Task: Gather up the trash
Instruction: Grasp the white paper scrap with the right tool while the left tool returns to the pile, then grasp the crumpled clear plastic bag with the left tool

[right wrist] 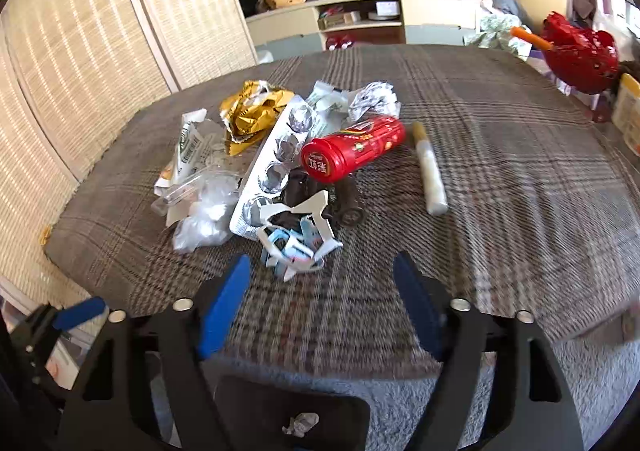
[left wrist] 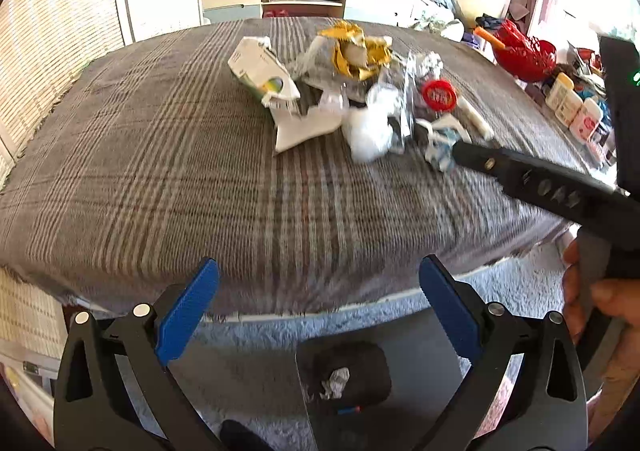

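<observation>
A pile of trash lies on the plaid cover [right wrist: 500,171]: a red can [right wrist: 352,147], a gold wrapper [right wrist: 252,115], a blister tray [right wrist: 272,167], a torn white plastic piece [right wrist: 300,243], a pale tube [right wrist: 430,171] and crumpled paper [right wrist: 372,99]. My right gripper [right wrist: 320,303] hangs open and empty just short of the white plastic piece. My left gripper [left wrist: 320,291] is open and empty over the cover's near edge, well back from the pile [left wrist: 352,91]. On the floor below, a black bin [left wrist: 344,375] holds one crumpled paper [left wrist: 336,383].
A red basket [right wrist: 580,55] and bottles [left wrist: 568,99] stand at the right. Woven screens [right wrist: 80,91] close the left side and a shelf unit [right wrist: 360,19] stands behind. A pale fluffy rug [left wrist: 500,291] surrounds the bin. A hand [left wrist: 592,303] grips the right tool.
</observation>
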